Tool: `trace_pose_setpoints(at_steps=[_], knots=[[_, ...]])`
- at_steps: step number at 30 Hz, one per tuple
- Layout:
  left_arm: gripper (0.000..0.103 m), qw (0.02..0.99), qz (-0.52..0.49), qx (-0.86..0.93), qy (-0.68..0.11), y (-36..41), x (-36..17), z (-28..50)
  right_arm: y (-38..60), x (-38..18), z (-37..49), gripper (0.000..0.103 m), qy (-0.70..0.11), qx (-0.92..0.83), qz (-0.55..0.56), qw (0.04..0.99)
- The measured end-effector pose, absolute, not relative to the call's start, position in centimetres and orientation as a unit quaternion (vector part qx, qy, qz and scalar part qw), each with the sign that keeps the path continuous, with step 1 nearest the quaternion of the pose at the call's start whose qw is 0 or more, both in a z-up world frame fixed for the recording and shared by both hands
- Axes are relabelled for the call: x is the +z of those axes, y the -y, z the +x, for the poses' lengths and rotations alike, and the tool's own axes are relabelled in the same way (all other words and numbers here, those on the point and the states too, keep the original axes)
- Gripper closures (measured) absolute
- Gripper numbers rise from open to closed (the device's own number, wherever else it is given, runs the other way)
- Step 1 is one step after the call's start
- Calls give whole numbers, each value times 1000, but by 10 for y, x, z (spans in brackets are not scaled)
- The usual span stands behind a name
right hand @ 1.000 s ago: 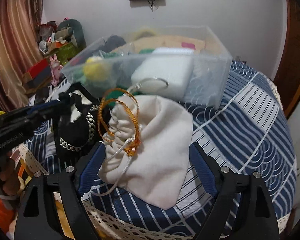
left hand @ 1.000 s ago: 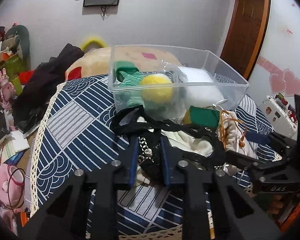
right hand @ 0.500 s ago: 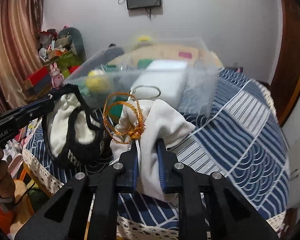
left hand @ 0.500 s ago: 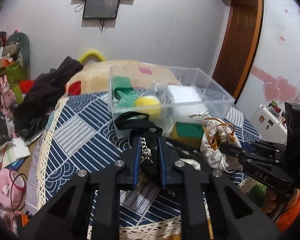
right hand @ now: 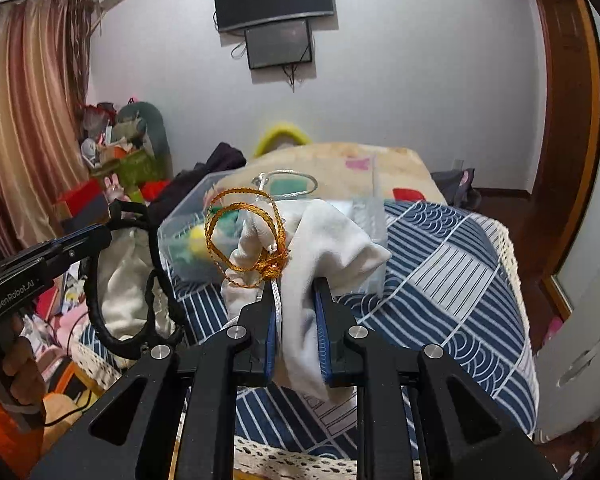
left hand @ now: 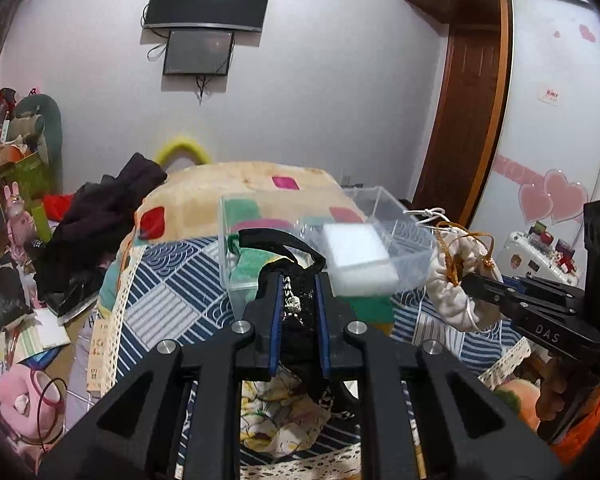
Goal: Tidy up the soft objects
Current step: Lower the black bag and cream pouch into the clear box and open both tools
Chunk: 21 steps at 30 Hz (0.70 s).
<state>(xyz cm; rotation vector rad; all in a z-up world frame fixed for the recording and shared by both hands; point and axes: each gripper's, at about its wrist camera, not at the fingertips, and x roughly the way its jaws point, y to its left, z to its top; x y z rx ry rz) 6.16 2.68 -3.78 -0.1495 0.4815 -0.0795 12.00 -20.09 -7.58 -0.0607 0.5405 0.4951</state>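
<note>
My left gripper [left hand: 296, 280] is shut on a black and cream cloth bag [left hand: 296, 320] with a black strap and holds it lifted above the table; it also shows in the right wrist view [right hand: 128, 280]. My right gripper [right hand: 296, 292] is shut on a cream drawstring pouch [right hand: 324, 240] with orange cord loops, also lifted; the pouch shows in the left wrist view [left hand: 456, 284]. Behind both stands a clear plastic box [left hand: 404, 240] holding a white sponge [left hand: 358, 252], green cloth [left hand: 248, 260] and a yellow ball [right hand: 197, 236].
The table has a blue and white patterned cloth [right hand: 452, 280] with a lace edge. A green sponge [left hand: 370, 308] lies in front of the box. Dark clothes [left hand: 100, 216] and clutter lie at the left. A wooden door [left hand: 456, 120] is at the right.
Both grippers rose from the table with their loads. The right gripper, open around the pouch a second ago, closed on it and lifted it. The left lifted the black bag.
</note>
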Motion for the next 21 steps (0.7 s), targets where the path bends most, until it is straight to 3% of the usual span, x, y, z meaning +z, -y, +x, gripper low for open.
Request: trace_pose_setpoints(at_steps=[21], knots=[[89,978,-71,-24,-193,-39,9,120,181,-38,151,88,-213,231,-34,949]])
